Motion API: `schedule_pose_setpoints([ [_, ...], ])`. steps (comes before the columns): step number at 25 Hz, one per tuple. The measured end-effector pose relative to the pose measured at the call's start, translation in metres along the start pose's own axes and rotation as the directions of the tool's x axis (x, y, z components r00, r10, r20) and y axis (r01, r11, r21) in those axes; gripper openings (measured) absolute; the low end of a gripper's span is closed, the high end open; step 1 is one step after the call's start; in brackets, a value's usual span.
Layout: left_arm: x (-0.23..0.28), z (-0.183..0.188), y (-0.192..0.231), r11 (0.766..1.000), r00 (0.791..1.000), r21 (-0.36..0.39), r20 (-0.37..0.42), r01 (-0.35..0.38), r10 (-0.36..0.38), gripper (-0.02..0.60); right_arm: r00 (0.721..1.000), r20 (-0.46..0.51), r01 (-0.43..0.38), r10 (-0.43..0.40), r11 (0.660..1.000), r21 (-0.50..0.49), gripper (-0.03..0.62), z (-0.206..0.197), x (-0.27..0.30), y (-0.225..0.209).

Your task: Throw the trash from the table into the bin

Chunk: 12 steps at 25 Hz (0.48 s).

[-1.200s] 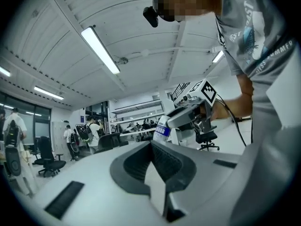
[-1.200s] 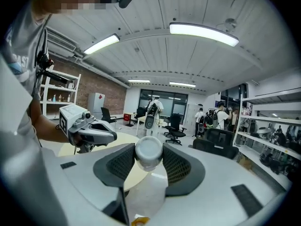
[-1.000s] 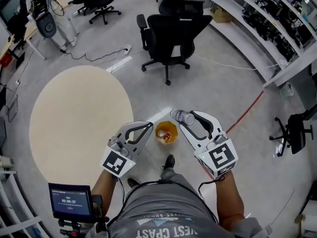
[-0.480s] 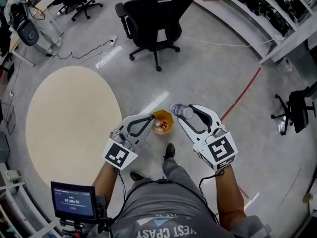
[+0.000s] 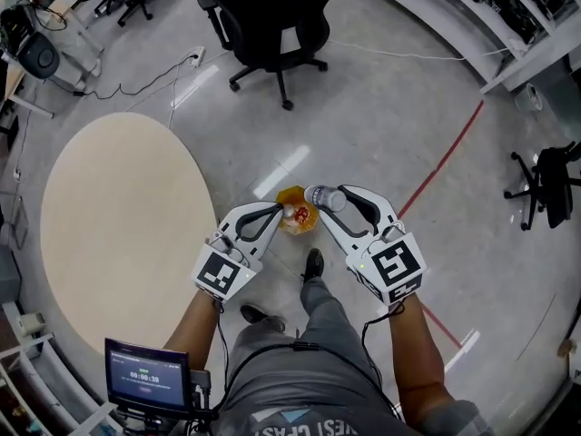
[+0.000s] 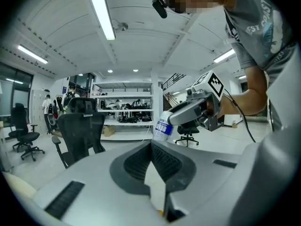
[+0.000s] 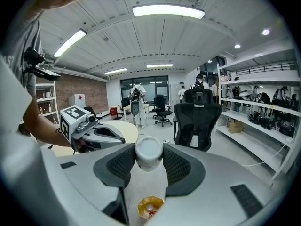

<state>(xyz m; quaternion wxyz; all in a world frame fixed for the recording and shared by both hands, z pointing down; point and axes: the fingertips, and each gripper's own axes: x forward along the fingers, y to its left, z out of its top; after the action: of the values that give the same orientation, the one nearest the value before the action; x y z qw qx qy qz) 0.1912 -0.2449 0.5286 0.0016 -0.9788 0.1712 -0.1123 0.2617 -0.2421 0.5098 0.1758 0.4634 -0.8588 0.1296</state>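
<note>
A small orange bin [image 5: 297, 221] stands on the floor just ahead of the person's feet, with red and white scraps inside; it also shows low between the right jaws as the bin [image 7: 149, 207]. My right gripper [image 5: 329, 198] is shut on a clear plastic bottle [image 5: 320, 195] with a blue label, held just above the bin's right rim. In the right gripper view the bottle's end [image 7: 149, 152] sits clamped between the dark pads. My left gripper [image 5: 277, 209] hovers at the bin's left rim, its tips meeting with nothing seen between them. The left gripper view shows the bottle [image 6: 163, 126] in the right gripper [image 6: 188, 113].
A round beige table [image 5: 118, 216] lies to the left. A black office chair [image 5: 272, 16] stands ahead, and another chair [image 5: 545, 189] at the right. A red floor line [image 5: 445, 162] runs diagonally. The person's shoe [image 5: 312, 263] is right behind the bin. A small screen [image 5: 150, 380] hangs low left.
Both grippers have sunk toward the bin and drawn closer to it. The bottle stays clamped in the right jaws. The left jaws stay closed.
</note>
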Motion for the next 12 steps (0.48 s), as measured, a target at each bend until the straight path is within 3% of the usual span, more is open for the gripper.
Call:
schedule_pose_setpoints([
  [8, 0.059, -0.118, 0.016, 0.991, 0.995, -0.136, -0.105, -0.016, 0.001, 0.041, 0.995, -0.100, 0.016, -0.007, 0.996, 0.087, 0.193, -0.104, 0.057, -0.035],
  [12, 0.089, -0.173, 0.022, 0.990, 0.991, -0.140, -0.134, -0.019, 0.001, 0.041, 0.990, -0.142, 0.020, -0.004, 0.993, 0.114, 0.193, -0.161, 0.087, -0.051],
])
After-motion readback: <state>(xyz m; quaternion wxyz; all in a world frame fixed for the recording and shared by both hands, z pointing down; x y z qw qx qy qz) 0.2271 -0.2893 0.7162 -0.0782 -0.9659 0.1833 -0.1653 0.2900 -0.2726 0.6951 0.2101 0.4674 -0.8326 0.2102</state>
